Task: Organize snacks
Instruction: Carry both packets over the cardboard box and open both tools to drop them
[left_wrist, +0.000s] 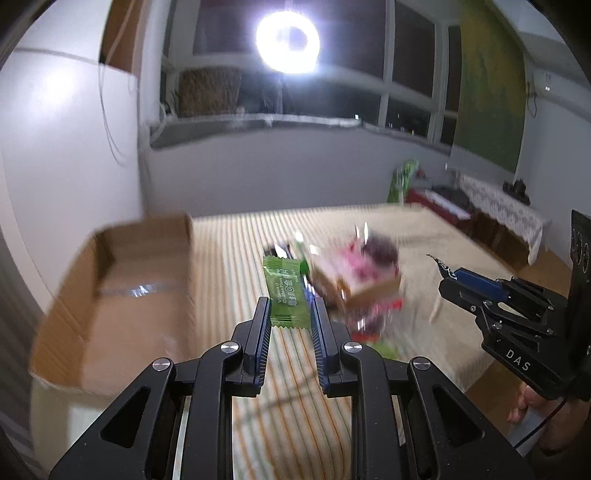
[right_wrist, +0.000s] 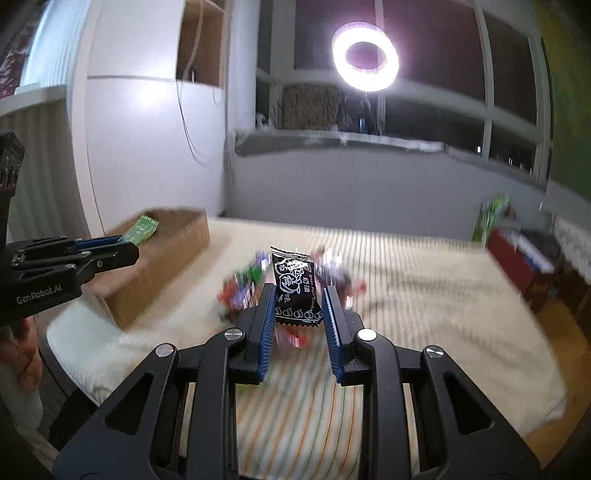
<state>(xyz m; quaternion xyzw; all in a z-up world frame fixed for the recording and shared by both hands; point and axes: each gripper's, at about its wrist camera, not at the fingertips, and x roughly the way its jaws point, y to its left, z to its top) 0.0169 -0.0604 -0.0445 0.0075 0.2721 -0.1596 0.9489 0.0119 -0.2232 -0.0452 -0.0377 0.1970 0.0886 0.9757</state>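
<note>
Left wrist view: your left tongs (left_wrist: 290, 317) are pinching a green candy (left_wrist: 285, 291) by its lower end, lifted clear above the bed (left_wrist: 236, 251). The cardboard box (left_wrist: 110, 295) sits open at the bed's left edge, near the wall, and nothing stands between the candy and its mouth. The snack pile (left_wrist: 354, 280) lies toward the middle of the bed, heavily blurred, so you cannot count what is left in it. Your right tongs (left_wrist: 448, 277) show at the right, well apart from the left pair.

The grip is only on the wrapper's end; I judge a quick swing could let the candy twist or slip out short of the box. The box's near wall stands up, so a low approach could knock it.

Right wrist view: your right tongs (right_wrist: 299, 314) are pinching a black candy (right_wrist: 295, 286) across its lower half, held above the snack pile (right_wrist: 258, 284). The left tongs (right_wrist: 127, 245) with the green candy (right_wrist: 142, 229) are between you and the cardboard box (right_wrist: 162, 258) at the bed's far left corner. If both hands head there together, they may collide. The bed's right side is open and free.
</note>
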